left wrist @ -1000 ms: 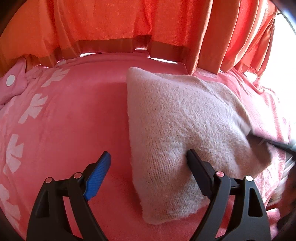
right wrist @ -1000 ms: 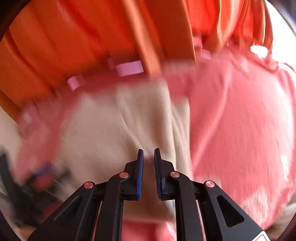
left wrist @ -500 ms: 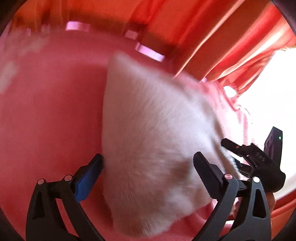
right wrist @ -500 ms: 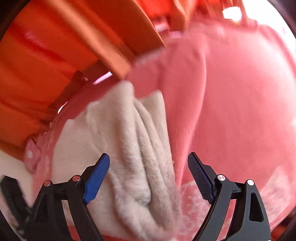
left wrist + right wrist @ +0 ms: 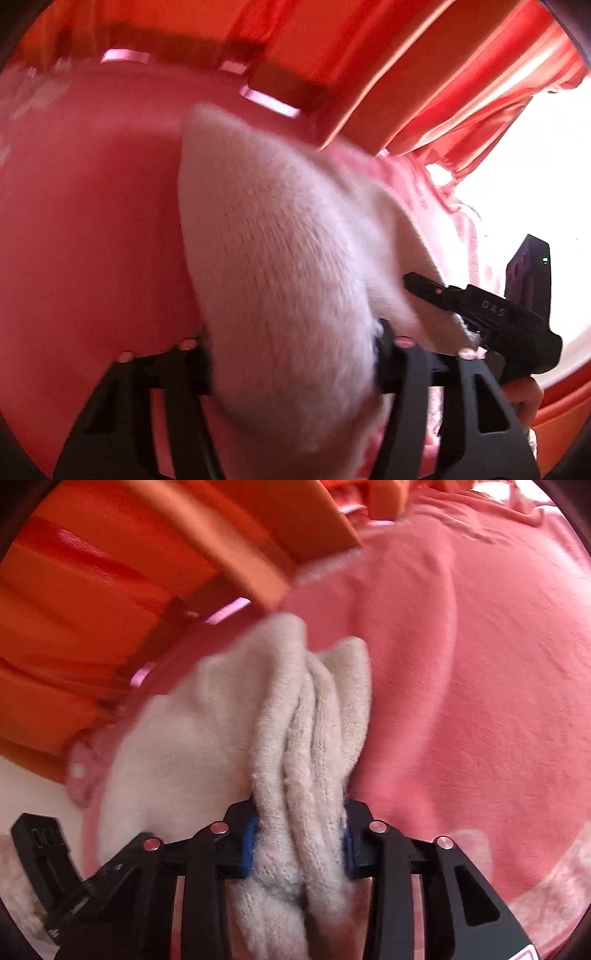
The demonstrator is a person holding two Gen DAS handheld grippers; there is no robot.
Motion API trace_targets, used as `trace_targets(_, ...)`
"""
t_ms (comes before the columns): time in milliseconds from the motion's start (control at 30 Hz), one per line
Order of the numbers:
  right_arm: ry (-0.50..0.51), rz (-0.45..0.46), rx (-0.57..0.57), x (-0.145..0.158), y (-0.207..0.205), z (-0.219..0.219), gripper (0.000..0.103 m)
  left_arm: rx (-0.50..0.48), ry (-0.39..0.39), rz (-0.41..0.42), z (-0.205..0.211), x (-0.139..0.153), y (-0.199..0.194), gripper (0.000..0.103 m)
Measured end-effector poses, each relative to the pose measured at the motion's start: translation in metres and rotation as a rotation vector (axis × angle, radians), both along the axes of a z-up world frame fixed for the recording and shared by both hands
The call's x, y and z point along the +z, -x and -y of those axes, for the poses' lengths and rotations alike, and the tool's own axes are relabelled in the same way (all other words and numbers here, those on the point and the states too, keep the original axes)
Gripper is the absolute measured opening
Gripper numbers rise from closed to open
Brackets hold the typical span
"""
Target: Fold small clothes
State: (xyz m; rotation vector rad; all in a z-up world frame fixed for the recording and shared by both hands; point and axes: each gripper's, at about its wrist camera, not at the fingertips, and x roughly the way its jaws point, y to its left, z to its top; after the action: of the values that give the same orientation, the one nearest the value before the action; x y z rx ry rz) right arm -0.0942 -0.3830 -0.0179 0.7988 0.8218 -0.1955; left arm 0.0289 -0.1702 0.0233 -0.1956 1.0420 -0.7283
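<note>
A folded cream knitted garment (image 5: 280, 251) lies on a pink blanket (image 5: 88, 229). My left gripper (image 5: 291, 365) is shut on its near edge, the thick fold bulging between the fingers. In the right wrist view the same garment (image 5: 295, 738) shows its stacked layers, and my right gripper (image 5: 297, 843) is shut on that bunched end. The right gripper (image 5: 480, 310) also shows at the right of the left wrist view, on the garment's far side. The left gripper's black body (image 5: 48, 867) shows at the lower left of the right wrist view.
Orange curtains (image 5: 369, 55) hang close behind the blanket, and they also fill the upper left of the right wrist view (image 5: 110, 590). A bright window (image 5: 535, 184) is at the right. The pink blanket (image 5: 480, 701) spreads to the right of the garment.
Both grippers were open around the garment half a second ago and have now closed on it. The views have moved in closer to the cloth.
</note>
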Motion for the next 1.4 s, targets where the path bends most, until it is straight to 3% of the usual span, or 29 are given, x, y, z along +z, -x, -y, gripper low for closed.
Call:
trace_targets(233, 0.078, 0.195, 0.021, 0.063, 0.004, -0.034, 0.029, -0.036, 0.079, 0.149, -0.015, 0.066, 0.016, 0.046)
trace_targets(367, 0.138, 0.374, 0.047, 0.132, 0.007, -0.052, 0.029, -0.029, 0.147, 0.279, -0.05, 0.123, 0.023, 0.046)
trace_targets(467, 0.194, 0.499, 0.086, 0.191, 0.004, -0.07, 0.029, -0.018, 0.185, 0.412, -0.08, 0.184, 0.026, 0.047)
trace_targets(533, 0.221, 0.558, 0.11, 0.224, -0.008, -0.084, 0.03, -0.002, 0.183, 0.469, -0.092, 0.21, 0.023, 0.048)
trace_targets(600, 0.24, 0.563, 0.11, 0.231, -0.024, -0.092, 0.032, 0.037, 0.146, 0.509, -0.107, 0.227, 0.015, 0.052)
trace_targets(633, 0.234, 0.553, 0.114, 0.228, -0.036, -0.095, 0.036, 0.06, 0.125, 0.501, -0.108, 0.227, 0.005, 0.059)
trace_targets(667, 0.22, 0.523, 0.131, 0.217, -0.054, -0.098, 0.04, 0.095, 0.107, 0.466, -0.116, 0.222, -0.007, 0.064)
trace_targets(700, 0.21, 0.483, 0.143, 0.201, -0.072, -0.101, 0.048, 0.129, 0.092, 0.432, -0.123, 0.211, -0.019, 0.078)
trace_targets(733, 0.21, 0.43, 0.143, 0.181, -0.087, -0.102, 0.049, 0.174, 0.059, 0.409, -0.131, 0.195, -0.03, 0.088)
trace_targets(800, 0.269, 0.23, 0.091, 0.125, -0.108, -0.107, 0.049, 0.292, -0.074, 0.349, -0.144, 0.147, -0.053, 0.086)
trace_targets(833, 0.268, 0.183, 0.083, 0.108, -0.109, -0.109, 0.049, 0.361, -0.161, 0.28, -0.152, 0.119, -0.062, 0.082)
trace_targets(867, 0.218, 0.178, 0.1, 0.085, -0.104, -0.11, 0.049, 0.409, -0.191, 0.215, -0.163, 0.094, -0.064, 0.081)
trace_targets(933, 0.146, 0.17, 0.112, 0.058, -0.098, -0.111, 0.049, 0.435, -0.131, 0.15, -0.173, 0.065, -0.062, 0.082)
trace_targets(1000, 0.101, 0.1, 0.115, 0.044, -0.107, -0.11, 0.049, 0.449, -0.084, 0.095, -0.178, 0.043, -0.058, 0.082)
trace_targets(1067, 0.09, 0.124, 0.135, 0.043, -0.118, -0.108, 0.055, 0.456, -0.093, 0.061, -0.172, 0.034, -0.066, 0.083)
trace_targets(1133, 0.083, 0.123, 0.124, 0.036, -0.129, -0.107, 0.068, 0.45, -0.087, 0.072, -0.167, 0.031, -0.077, 0.092)
trace_targets(1200, 0.014, 0.093, 0.133, 0.02, -0.148, -0.103, 0.068, 0.462, -0.111, 0.085, -0.165, 0.025, -0.083, 0.093)
trace_targets(1300, -0.057, 0.054, 0.16, -0.002, -0.167, -0.111, 0.07, 0.484, -0.13, 0.03, -0.168, 0.008, -0.102, 0.093)
trace_targets(1400, -0.072, 0.03, 0.2, -0.015, -0.183, -0.121, 0.073, 0.465, -0.083, -0.024, -0.174, -0.007, -0.113, 0.093)
